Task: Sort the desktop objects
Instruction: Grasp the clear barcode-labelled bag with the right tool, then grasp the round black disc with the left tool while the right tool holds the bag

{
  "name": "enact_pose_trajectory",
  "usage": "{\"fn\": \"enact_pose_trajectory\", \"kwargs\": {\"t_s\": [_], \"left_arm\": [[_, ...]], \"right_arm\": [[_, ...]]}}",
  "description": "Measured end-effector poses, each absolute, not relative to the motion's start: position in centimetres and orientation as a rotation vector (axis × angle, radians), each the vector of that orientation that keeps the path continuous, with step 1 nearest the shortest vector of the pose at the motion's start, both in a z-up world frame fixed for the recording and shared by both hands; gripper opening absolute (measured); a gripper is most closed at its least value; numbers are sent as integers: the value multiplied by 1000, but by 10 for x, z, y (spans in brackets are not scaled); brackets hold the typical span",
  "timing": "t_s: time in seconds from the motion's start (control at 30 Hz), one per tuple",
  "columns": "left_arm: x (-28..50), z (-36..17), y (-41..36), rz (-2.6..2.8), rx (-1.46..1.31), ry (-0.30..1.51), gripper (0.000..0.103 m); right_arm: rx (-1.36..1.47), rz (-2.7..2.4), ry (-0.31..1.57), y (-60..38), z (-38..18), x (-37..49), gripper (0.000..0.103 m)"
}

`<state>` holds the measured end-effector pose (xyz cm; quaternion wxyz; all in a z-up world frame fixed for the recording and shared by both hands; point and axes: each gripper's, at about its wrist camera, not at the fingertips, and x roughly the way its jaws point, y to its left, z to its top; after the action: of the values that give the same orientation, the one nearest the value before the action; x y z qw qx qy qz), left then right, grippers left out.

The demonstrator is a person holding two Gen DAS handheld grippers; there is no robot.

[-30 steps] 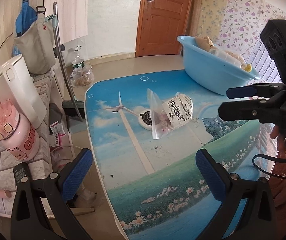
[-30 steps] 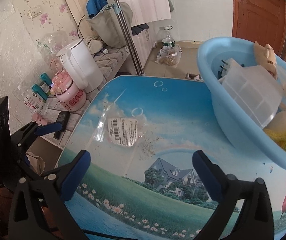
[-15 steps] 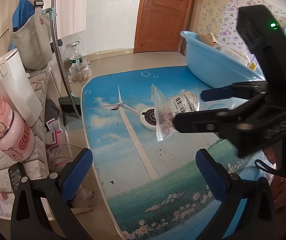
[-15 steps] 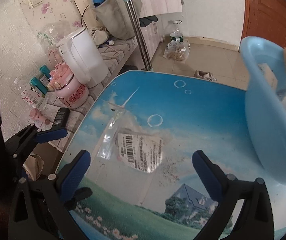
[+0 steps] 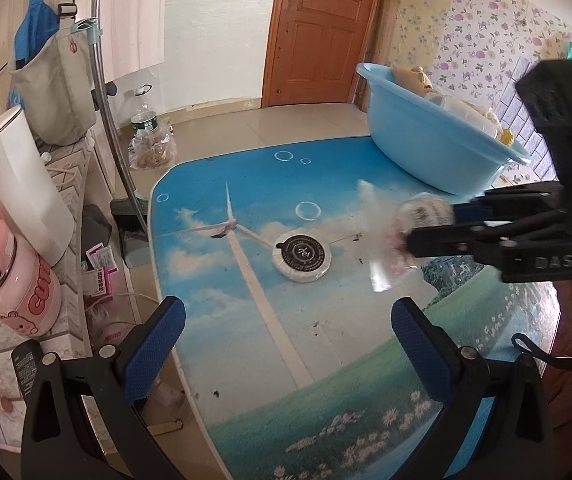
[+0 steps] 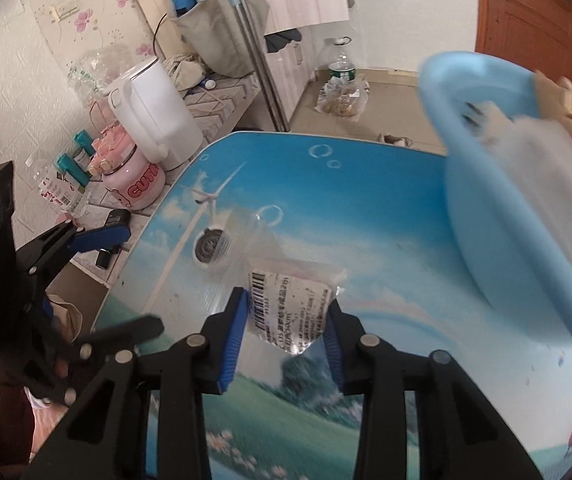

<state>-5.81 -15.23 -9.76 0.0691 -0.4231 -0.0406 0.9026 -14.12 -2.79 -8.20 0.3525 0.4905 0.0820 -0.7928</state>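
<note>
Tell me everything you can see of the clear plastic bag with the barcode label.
The clear plastic bag is thin, crinkled film with a white printed label and barcode on its front and something pale pink inside. It sits between the blue pads of the right tool, whose jaws are closing on its sides, pinching its lower end to a point. Its upper end reaches toward the round white puck with a black top. Blur hides whether it has left the printed table top.
</note>
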Motion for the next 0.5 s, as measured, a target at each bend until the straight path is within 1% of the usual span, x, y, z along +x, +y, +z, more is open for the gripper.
{"fn": "enact_pose_trajectory", "kwargs": {"t_s": [0.3, 0.43, 0.5], "left_arm": [[-79, -102, -141, 2694, -1299, -125, 103], [-90, -108, -132, 2676, -1337, -93, 103], [-94, -111, -129, 2658, -1348, -99, 103]], "right_arm": [[1324, -2107, 189, 7, -86, -139, 35], [1328, -2125, 187, 13, -87, -141, 35], [1324, -2127, 190, 13, -87, -140, 37]]}}
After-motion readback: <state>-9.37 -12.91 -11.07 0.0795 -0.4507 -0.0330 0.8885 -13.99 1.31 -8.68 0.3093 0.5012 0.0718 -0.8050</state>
